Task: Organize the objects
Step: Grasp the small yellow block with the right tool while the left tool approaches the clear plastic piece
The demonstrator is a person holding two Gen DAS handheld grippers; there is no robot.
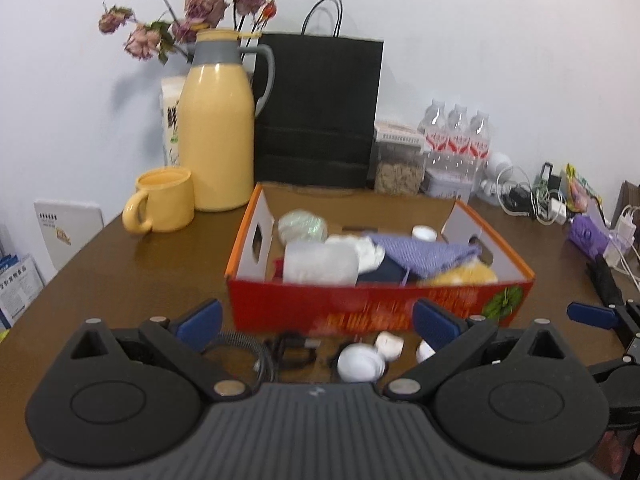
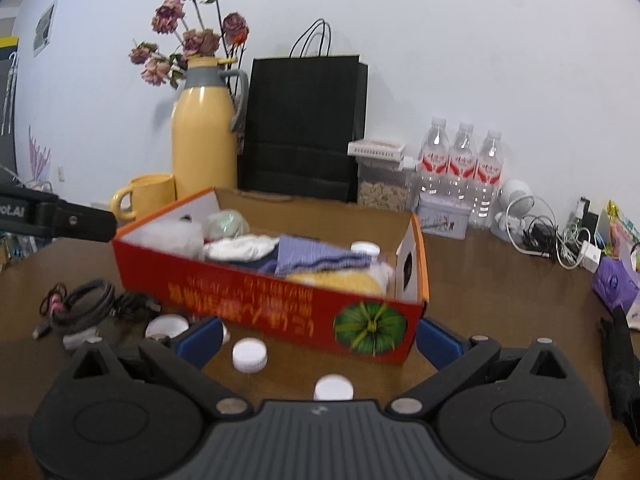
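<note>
A red cardboard box [image 1: 376,304] [image 2: 280,300] sits on the brown table, filled with cloths, a clear tub and a white cap. My left gripper [image 1: 316,320] stands open just short of the box's near wall, with nothing between its fingers. Below it lie white caps [image 1: 360,362] and a coiled black cable [image 1: 240,350]. My right gripper [image 2: 318,338] is open too, near the box's front right corner. White caps [image 2: 250,354] [image 2: 333,388] lie on the table between its fingers. Left of them is a black cable bundle [image 2: 86,306].
A yellow jug [image 1: 218,128], yellow mug [image 1: 162,200], black paper bag [image 1: 318,112], water bottles [image 1: 458,140] and a food jar stand behind the box. Chargers and cords [image 2: 552,240] and a purple pack [image 2: 614,284] crowd the right side. A black object [image 2: 622,364] lies at the right edge.
</note>
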